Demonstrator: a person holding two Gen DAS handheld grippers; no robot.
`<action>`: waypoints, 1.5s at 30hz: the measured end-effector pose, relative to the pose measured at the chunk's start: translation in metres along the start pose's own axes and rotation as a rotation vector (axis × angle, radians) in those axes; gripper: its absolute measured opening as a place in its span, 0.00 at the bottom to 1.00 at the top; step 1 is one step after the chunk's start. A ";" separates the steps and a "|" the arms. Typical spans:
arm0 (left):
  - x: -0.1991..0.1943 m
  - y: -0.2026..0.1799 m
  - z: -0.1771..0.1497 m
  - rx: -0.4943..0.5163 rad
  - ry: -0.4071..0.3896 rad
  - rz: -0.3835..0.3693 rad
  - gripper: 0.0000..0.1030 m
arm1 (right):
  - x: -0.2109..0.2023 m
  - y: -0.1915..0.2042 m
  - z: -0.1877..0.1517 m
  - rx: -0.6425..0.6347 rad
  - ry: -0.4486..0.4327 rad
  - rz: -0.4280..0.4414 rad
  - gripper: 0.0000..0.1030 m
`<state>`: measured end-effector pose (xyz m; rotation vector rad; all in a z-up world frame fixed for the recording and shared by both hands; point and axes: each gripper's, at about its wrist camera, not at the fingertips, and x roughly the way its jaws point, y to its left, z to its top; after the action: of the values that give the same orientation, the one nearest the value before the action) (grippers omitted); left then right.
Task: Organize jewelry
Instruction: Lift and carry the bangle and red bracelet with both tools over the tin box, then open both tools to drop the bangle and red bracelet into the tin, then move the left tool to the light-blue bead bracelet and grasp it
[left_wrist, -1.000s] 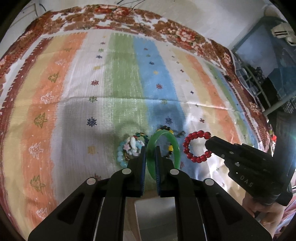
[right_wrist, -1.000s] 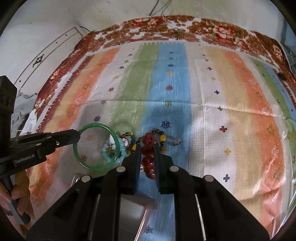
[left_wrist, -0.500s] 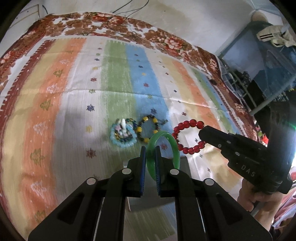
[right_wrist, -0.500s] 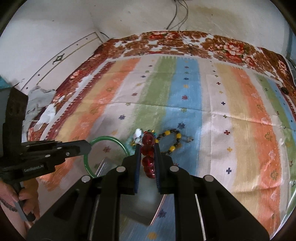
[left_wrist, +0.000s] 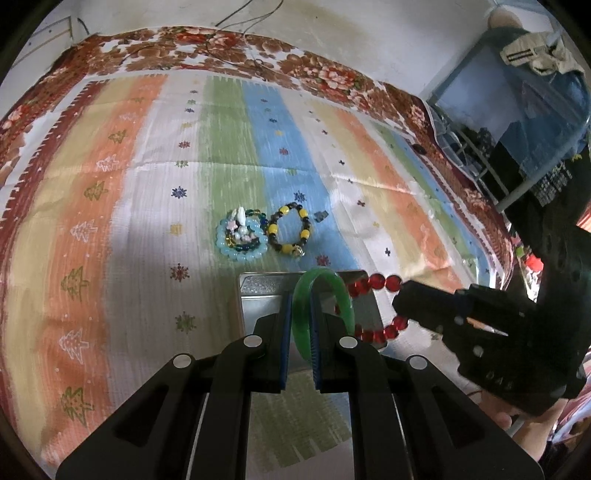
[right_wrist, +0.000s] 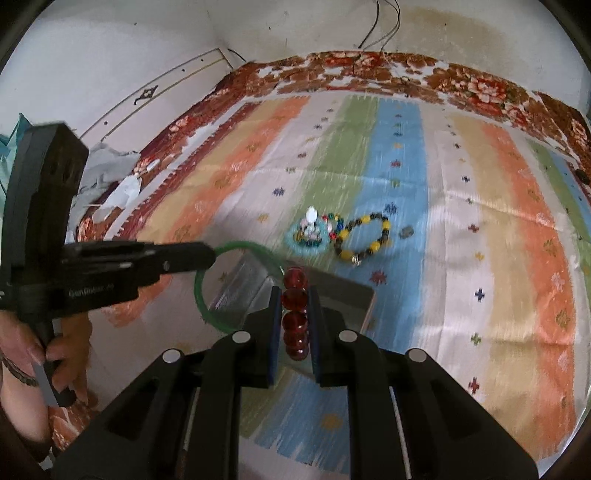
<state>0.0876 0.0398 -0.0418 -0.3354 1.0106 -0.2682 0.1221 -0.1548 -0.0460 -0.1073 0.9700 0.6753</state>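
I hold my left gripper (left_wrist: 299, 325) clamped on the green bangle (left_wrist: 345, 299) and my right gripper (right_wrist: 293, 328) on the red bead bracelet (right_wrist: 294, 299) above the tin box (left_wrist: 266, 291), ready to drop both in

green bangle (left_wrist: 341, 295), red bead bracelet (right_wrist: 294, 314), both gripped

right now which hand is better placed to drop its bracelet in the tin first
Left, probably. The left gripper holds the green bangle directly over the metal tin, while the right gripper holds the red bead bracelet nearer the tin's right edge.
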 end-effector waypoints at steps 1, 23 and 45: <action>0.002 -0.001 0.000 0.004 0.005 0.003 0.08 | 0.001 -0.001 -0.001 0.007 0.001 -0.005 0.14; 0.003 -0.003 0.003 -0.009 -0.013 0.024 0.19 | 0.005 -0.017 0.002 0.060 -0.015 -0.022 0.61; 0.016 -0.012 0.025 0.119 -0.034 0.229 0.68 | 0.009 -0.047 0.022 0.092 -0.066 -0.160 0.74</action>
<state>0.1158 0.0263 -0.0371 -0.1144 0.9852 -0.1142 0.1685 -0.1790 -0.0499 -0.0798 0.9172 0.4833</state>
